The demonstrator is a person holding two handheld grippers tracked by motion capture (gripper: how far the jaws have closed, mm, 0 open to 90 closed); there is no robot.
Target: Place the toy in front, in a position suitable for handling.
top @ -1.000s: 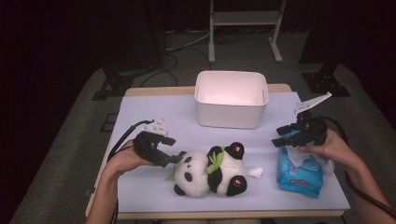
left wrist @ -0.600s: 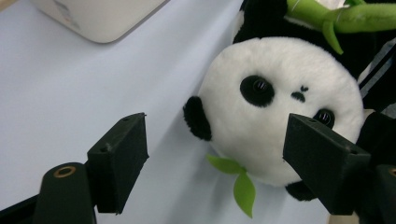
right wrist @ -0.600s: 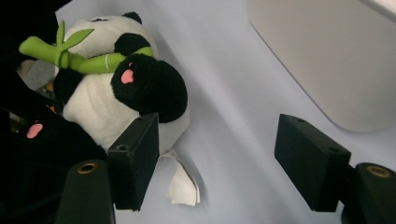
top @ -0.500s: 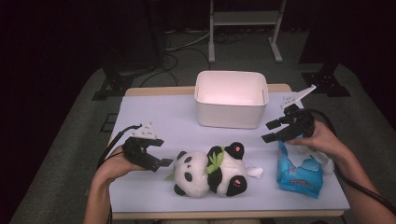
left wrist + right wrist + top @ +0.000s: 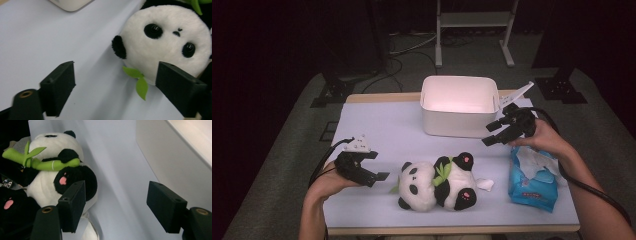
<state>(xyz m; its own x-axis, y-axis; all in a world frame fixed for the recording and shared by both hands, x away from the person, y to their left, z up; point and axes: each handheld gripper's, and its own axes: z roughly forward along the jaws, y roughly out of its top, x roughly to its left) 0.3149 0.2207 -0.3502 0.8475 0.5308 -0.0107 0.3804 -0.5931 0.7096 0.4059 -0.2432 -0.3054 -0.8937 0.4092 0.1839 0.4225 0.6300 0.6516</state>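
White plush panda (image 5: 437, 182) lies on its back near the table's (image 5: 377, 125) front edge, long axis running left to right, head toward the left gripper (image 5: 379, 177). That gripper sits just beside the head, jaws just opened wide and empty; the right gripper (image 5: 492, 139), also spread empty, hangs farther off by the white bin (image 5: 459, 107)

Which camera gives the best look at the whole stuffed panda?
The high view: the panda lies whole on the table, head to feet. The left gripper view gives a close-up of its face; the right gripper view catches its belly, paws and green bamboo.
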